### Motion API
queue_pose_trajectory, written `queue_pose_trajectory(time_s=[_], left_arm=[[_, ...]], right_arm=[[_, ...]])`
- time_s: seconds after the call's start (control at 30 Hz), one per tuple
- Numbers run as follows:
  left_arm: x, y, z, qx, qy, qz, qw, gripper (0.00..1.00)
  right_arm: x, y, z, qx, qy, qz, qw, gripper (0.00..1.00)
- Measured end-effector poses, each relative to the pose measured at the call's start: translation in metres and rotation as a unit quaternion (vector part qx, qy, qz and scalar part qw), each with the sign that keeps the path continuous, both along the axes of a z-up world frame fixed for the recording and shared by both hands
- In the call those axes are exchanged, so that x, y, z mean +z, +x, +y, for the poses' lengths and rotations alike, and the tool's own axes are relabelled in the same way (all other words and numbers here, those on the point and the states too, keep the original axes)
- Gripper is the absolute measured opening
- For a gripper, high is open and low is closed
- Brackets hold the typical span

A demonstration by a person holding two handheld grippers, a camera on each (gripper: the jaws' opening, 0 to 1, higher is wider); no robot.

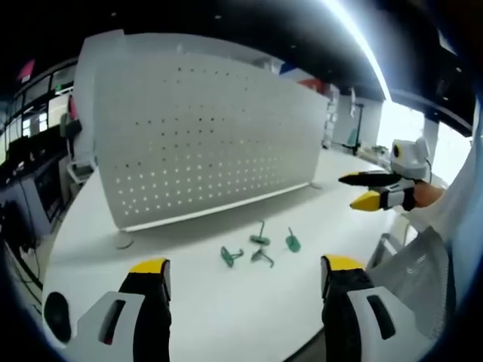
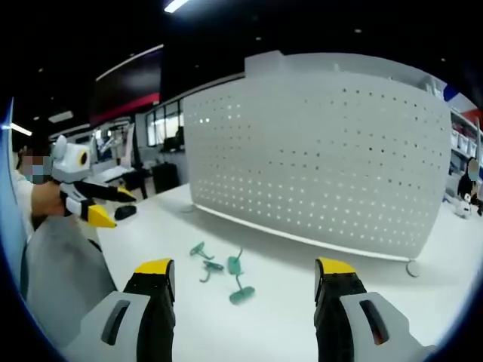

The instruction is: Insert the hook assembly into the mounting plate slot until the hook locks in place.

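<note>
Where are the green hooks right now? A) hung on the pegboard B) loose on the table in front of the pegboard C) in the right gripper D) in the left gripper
B: the green hooks lie scattered on the white table, short of the pegboard, with both grippers open and empty.

Pegboard panel (image 1: 204, 136) looks like matt white painted sheet metal, evenly perforated; table (image 1: 226, 302) smooth white, faint sheen; hooks (image 1: 260, 245) green, thin wire stems, look plastic-coated; left gripper (image 1: 245, 283) and right gripper (image 2: 243, 283) jaws matt black, glossy yellow tips.
</note>
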State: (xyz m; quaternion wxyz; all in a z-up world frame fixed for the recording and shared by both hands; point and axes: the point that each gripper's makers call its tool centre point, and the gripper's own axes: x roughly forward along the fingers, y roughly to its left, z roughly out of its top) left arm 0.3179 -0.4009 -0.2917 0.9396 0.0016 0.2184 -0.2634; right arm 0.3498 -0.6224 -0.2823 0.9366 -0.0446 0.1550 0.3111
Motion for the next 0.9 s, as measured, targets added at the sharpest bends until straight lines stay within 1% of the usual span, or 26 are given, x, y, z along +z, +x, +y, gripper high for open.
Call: queue_pose_trajectory(time_s=[0.2, 0.43, 0.67, 0.9], left_arm=[[0.001, 0.0014, -0.0017, 0.007, 0.0, -0.004, 1.0, 0.83], [0.0016, -0.0021, 0.0007, 0.016, 0.006, -0.005, 0.9998, 0.82], [0.0058, -0.0046, 0.0006, 0.031, 0.009, -0.013, 0.9994, 0.8], [0.0048, -0.0077, -0.0035, 0.044, 0.01, -0.021, 0.9988, 0.79]], right_arm=[[-0.0014, 0.001, 0.0014, 0.002, 0.006, 0.001, 1.0, 0.76], [-0.0031, -0.0011, 0.0054, 0.015, 0.006, 0.003, 0.9999, 0.76], [-0.0057, -0.0039, 0.0066, 0.032, 0.006, 0.005, 0.9995, 0.76], [-0.0071, -0.0059, 0.0057, 0.049, 0.002, -0.001, 0.9988, 0.76]])
